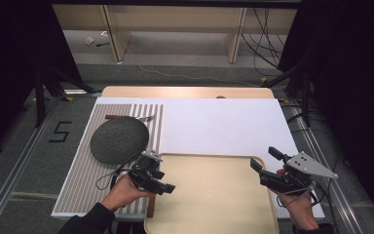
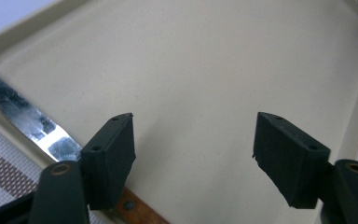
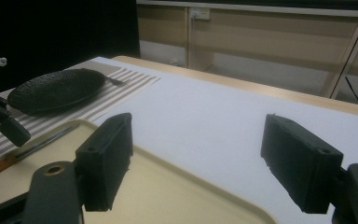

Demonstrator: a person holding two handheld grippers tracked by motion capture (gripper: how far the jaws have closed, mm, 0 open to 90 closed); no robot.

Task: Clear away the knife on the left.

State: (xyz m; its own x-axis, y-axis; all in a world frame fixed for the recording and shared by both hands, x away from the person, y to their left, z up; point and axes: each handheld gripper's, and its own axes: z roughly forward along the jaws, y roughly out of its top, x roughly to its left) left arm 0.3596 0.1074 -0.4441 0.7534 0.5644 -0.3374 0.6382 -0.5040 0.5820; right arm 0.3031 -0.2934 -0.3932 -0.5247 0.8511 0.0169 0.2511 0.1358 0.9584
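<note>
A beige tray (image 1: pixel 214 195) lies at the front middle of the table. Along its left rim rests a knife (image 2: pixel 32 119) with a shiny blade and a wooden handle (image 1: pixel 150 210). My left gripper (image 1: pixel 164 180) hovers over that left edge, open, with nothing between its jaws; in the left gripper view the left gripper (image 2: pixel 193 149) looks down on the bare tray (image 2: pixel 214 70), the knife just left of its left jaw. My right gripper (image 1: pixel 265 158) is at the tray's right rim, open and empty. From the right gripper (image 3: pixel 198 158) I see the tray (image 3: pixel 168 196) and the knife (image 3: pixel 42 142).
A dark round plate (image 1: pixel 119 139) sits on a striped placemat (image 1: pixel 85 175) at the left, with a brown-handled utensil (image 1: pixel 126 118) behind it. A white board (image 1: pixel 224 126) covers the table's middle and right. The plate (image 3: pixel 56 91) also appears in the right gripper view.
</note>
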